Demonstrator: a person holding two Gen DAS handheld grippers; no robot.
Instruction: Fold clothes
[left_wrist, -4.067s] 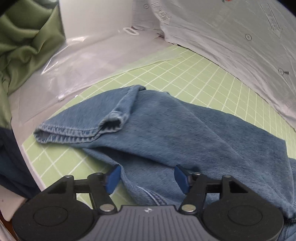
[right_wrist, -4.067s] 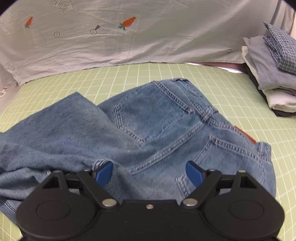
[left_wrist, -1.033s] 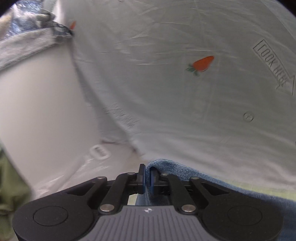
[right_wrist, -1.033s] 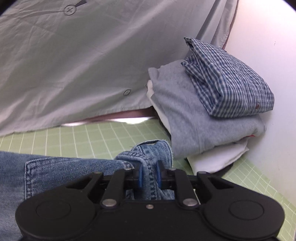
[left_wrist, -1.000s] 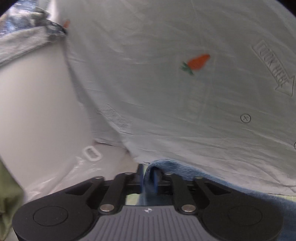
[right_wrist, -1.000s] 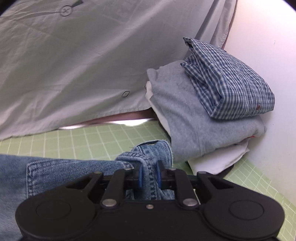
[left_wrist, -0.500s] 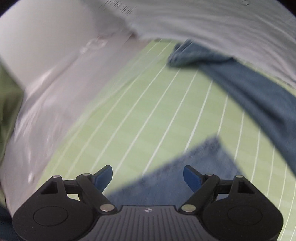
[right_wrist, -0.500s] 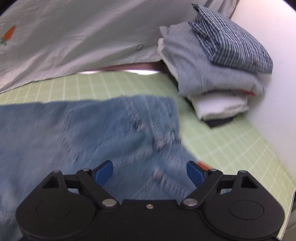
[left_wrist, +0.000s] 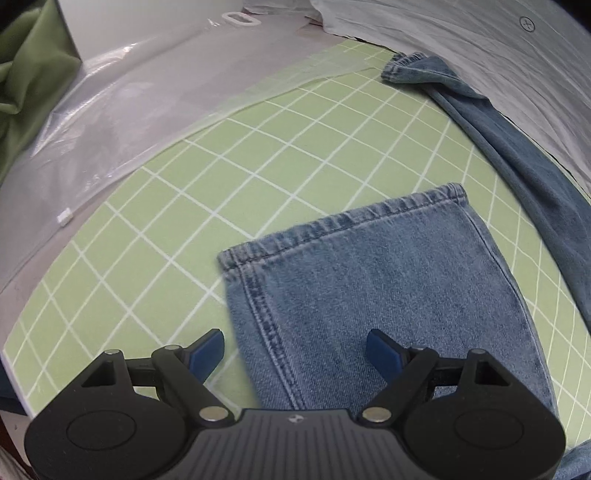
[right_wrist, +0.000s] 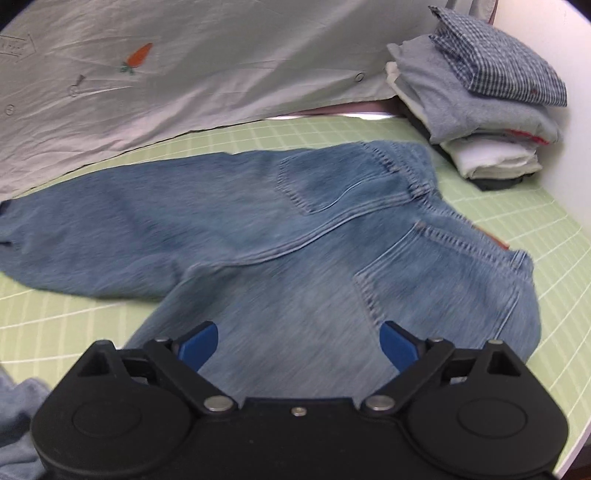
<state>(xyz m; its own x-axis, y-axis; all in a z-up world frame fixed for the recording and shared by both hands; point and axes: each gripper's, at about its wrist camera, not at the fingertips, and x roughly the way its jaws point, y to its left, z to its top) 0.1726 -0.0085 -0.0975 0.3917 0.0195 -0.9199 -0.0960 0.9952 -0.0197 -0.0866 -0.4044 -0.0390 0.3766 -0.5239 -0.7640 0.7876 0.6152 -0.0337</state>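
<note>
Blue jeans (right_wrist: 295, 236) lie spread on the green grid mat (right_wrist: 498, 206), back pockets up, waistband at the right. In the left wrist view one leg hem (left_wrist: 343, 225) lies flat near me and the other leg (left_wrist: 517, 140) stretches along the far edge, its hem (left_wrist: 406, 64) at the top. My left gripper (left_wrist: 295, 349) hangs open above the near leg, nothing between its blue pads. My right gripper (right_wrist: 299, 343) is open too, above the seat of the jeans.
A stack of folded clothes (right_wrist: 476, 99), checked shirt on top, stands at the mat's far right by a white wall. A pale cloth with a carrot print (right_wrist: 140, 55) hangs behind. Clear plastic sheeting (left_wrist: 129, 99) and a green garment (left_wrist: 26, 74) lie left of the mat (left_wrist: 221, 155).
A second ago both grippers were shut on the jeans, held up. Both have let go and drawn back; the jeans now lie flat on the mat with legs spread apart.
</note>
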